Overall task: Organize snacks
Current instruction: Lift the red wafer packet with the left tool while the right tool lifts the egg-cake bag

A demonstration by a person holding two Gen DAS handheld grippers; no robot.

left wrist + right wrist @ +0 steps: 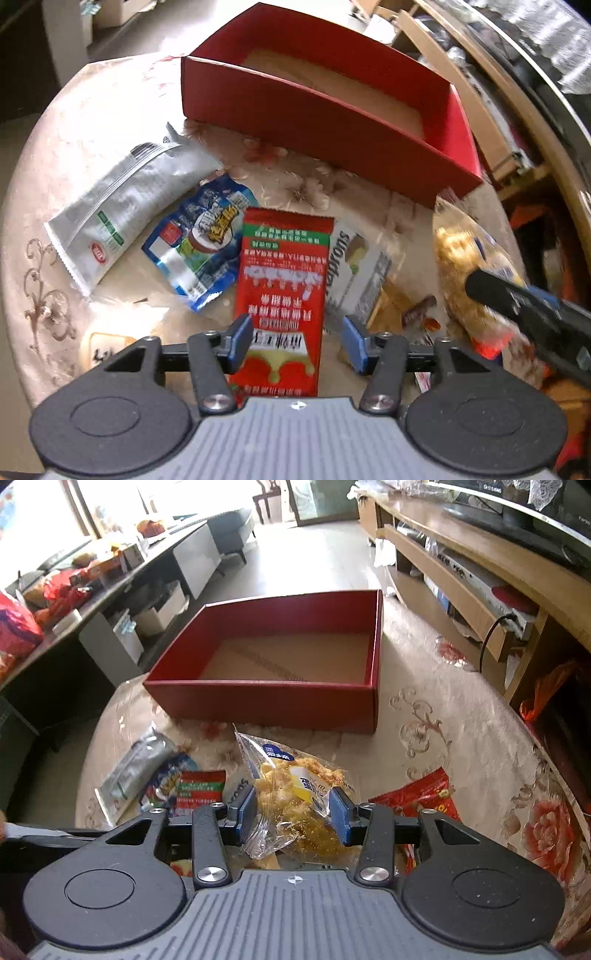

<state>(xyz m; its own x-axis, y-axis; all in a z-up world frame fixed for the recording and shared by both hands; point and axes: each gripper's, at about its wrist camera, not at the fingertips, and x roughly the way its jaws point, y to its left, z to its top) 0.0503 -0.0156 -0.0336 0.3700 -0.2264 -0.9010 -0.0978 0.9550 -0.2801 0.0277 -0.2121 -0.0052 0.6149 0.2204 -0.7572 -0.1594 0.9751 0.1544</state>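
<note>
An open red box (295, 110) stands at the far side of the round table; it also shows in the right wrist view (273, 701). My left gripper (297, 345) is open, its jaws either side of a red snack packet (282, 280). A silver pouch (122, 206), a blue packet (199, 240) and a grey-white packet (354, 266) lie around it. My right gripper (293, 818) is open around a clear bag of yellow snacks (295, 797), also seen in the left wrist view (469, 258). A red wrapper (424, 794) lies to the right.
The table has a floral cloth (480, 746) and its edge curves close on both sides. A wooden TV stand (461, 572) runs along the right. A dark sideboard (74, 602) with clutter stands at the left. Small wrapped sweets (421, 314) lie near the grey-white packet.
</note>
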